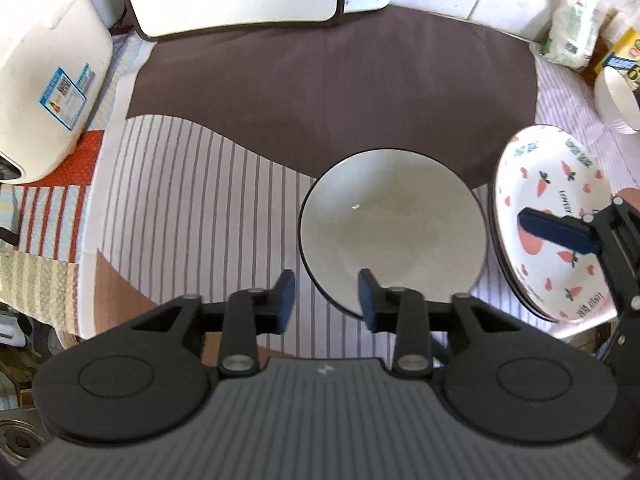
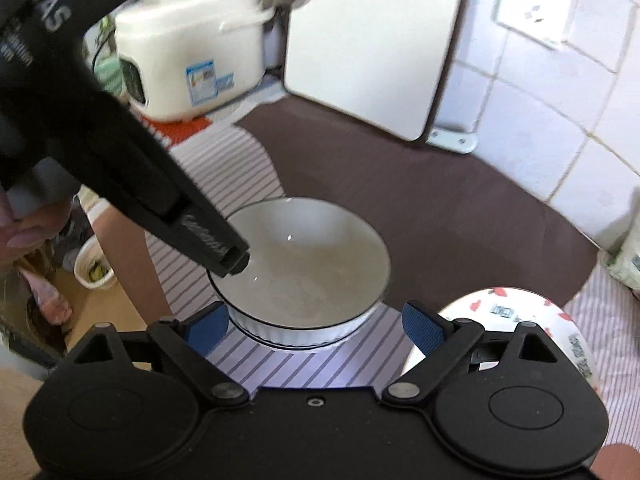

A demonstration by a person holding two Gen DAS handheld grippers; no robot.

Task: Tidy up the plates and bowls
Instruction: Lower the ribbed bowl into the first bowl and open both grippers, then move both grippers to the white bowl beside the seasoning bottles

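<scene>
1. The white bowl (image 1: 392,228), black-rimmed and ribbed on the outside, sits on the striped cloth (image 1: 192,208) near the front edge of the surface, where the stripes meet the brown cloth (image 1: 328,92). Your left tongs (image 1: 326,296) hang just in front of it, spread moderately and holding nothing. The right-hand pad looks level with the near rim. Close from here and, I judge, you pinch only a thin lip, so the glazed wall could slip out.

2. Your right tongs (image 2: 316,322) are spread wide and empty, straddling the same bowl's near side. With both tools at one bowl, they may knock each other or push the bowl across the loose cloth.

3. The strawberry-print bowl (image 1: 556,220) sits just right of the white one, on what looks like a second dish. It seems to sit at the front right corner of the surface. In the left view one right-hand pad reaches over its inside. A careless sweep could tip it off the edge.

4. A small white bowl (image 1: 616,100) stands further back on the right, and the rice cooker (image 1: 44,76) at the left edge. Wide swings risk clipping either.
</scene>
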